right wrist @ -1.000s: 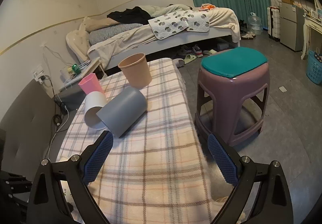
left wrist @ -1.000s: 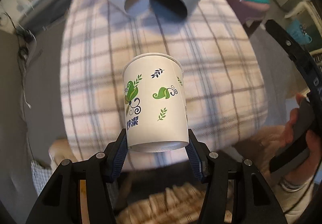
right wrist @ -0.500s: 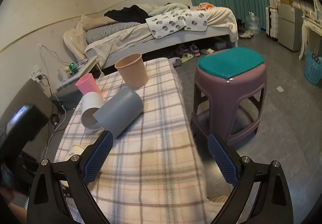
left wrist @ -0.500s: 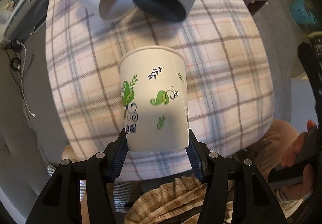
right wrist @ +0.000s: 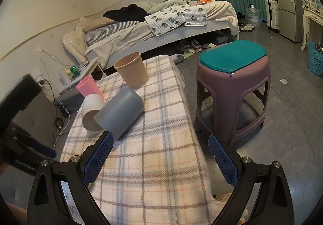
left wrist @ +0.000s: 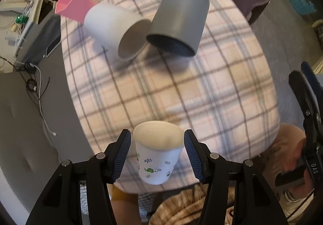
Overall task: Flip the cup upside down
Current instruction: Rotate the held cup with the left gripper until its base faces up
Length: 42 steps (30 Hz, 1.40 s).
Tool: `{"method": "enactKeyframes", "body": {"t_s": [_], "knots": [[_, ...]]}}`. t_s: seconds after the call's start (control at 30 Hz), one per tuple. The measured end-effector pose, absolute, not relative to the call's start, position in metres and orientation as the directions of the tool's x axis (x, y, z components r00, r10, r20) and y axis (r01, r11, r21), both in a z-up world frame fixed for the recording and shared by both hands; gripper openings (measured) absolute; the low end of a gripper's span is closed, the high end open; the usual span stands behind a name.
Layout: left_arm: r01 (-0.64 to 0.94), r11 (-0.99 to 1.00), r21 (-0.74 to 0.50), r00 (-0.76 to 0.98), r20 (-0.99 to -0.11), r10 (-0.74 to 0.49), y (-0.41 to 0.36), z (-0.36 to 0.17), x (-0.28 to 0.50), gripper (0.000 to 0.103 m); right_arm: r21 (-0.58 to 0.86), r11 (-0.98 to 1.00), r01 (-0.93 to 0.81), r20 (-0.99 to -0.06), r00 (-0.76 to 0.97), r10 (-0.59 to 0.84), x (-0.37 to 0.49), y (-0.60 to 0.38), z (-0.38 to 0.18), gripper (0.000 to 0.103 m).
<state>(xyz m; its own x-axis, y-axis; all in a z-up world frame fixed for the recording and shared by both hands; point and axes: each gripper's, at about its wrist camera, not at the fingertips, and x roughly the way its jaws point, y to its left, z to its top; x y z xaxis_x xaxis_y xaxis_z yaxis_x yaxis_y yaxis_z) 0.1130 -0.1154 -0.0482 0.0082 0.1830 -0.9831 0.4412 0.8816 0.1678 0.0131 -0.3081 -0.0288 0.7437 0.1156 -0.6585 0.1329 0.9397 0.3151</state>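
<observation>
A white paper cup with green leaf prints (left wrist: 158,154) stands between the blue pads of my left gripper (left wrist: 157,150), with its wide end up and a small gap on each side. The jaws look open around it, and whether it rests on the plaid-covered table (left wrist: 201,93) near the front edge I cannot tell. My right gripper (right wrist: 159,156) is open and empty above the table's near right part; the paper cup does not show in its view.
A grey cup (left wrist: 179,21) and a white cup (left wrist: 115,29) lie on their sides at the back. A pink cup (left wrist: 74,4) and a tan cup (right wrist: 132,72) stand behind them. A purple stool with a teal cushion (right wrist: 232,75) is right of the table.
The paper cup was shut in my left gripper with its narrow base toward the camera. Now it stands wide end up and the jaws have opened around it. The right gripper barely moved.
</observation>
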Motion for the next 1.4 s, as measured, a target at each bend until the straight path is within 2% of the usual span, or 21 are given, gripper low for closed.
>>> {"method": "enactKeyframes", "body": {"t_s": [0.1,0.23,0.33,0.57,0.6,0.63,0.67,1.0,1.2,1.4], "knots": [[0.436,0.893,0.117,0.065,-0.993,0.098,-0.108,-0.041,0.098,0.061,0.308,0.941,0.139,-0.661,0.743,0.106,0.013,-0.311,-0.029,0.096],[0.409,0.908,0.096,0.198,-0.98,0.014,-0.092,-0.026,0.066,0.079,0.339,0.927,0.158,-0.652,0.75,0.11,0.011,-0.319,-0.027,0.096],[0.37,0.927,0.063,0.26,-0.965,-0.038,-0.072,-0.035,0.044,0.079,0.346,0.927,0.147,-0.651,0.749,0.124,0.011,-0.315,-0.026,0.096],[0.331,0.942,0.052,0.259,-0.965,-0.038,-0.054,-0.087,0.02,0.078,0.304,0.946,0.112,-0.66,0.741,0.124,0.01,-0.297,-0.028,0.096],[0.33,0.943,0.043,0.26,-0.964,-0.047,-0.052,-0.089,0.019,0.077,0.304,0.946,0.114,-0.662,0.739,0.124,0.01,-0.297,-0.029,0.096],[0.328,0.944,0.036,0.256,-0.965,-0.052,-0.051,-0.092,0.019,0.064,0.306,0.945,0.116,-0.665,0.736,0.125,0.011,-0.297,-0.03,0.096],[0.331,0.943,0.035,0.241,-0.969,-0.049,-0.049,-0.094,0.021,0.056,0.307,0.945,0.116,-0.667,0.734,0.127,0.011,-0.296,-0.031,0.096],[0.449,0.886,0.12,0.164,-0.985,0.051,-0.054,-0.057,0.037,0.056,0.303,0.948,0.095,-0.672,0.727,0.142,0.013,-0.291,-0.033,0.096],[0.547,0.824,0.148,-0.07,-0.973,0.221,-0.062,-0.055,0.049,0.056,0.336,0.937,0.093,-0.666,0.727,0.167,0.013,-0.296,-0.031,0.096],[0.609,0.781,0.134,-0.196,-0.93,0.312,-0.076,-0.061,0.059,0.056,0.377,0.922,0.088,-0.659,0.725,0.2,0.015,-0.304,-0.03,0.096]]}}
